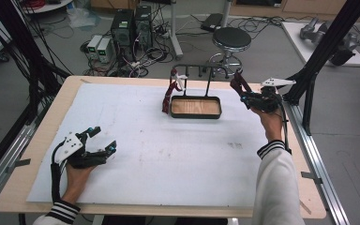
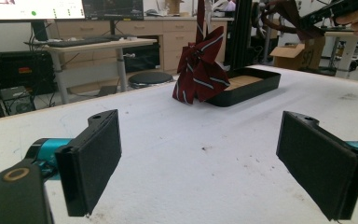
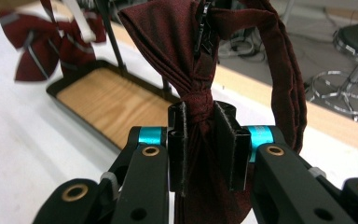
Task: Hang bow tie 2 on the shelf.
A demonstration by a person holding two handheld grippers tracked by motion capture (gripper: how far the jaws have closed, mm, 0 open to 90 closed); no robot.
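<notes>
Clamping the knot of a dark red bow tie (image 3: 200, 100), the right tongs (image 3: 207, 140) hold it above the surface's (image 1: 168, 154) far right edge, near a black tray (image 1: 196, 107) whose rack carries a striped bow tie (image 2: 200, 70). Left tongs (image 2: 214, 163) gape wide, holding nothing, near the front left corner.
</notes>
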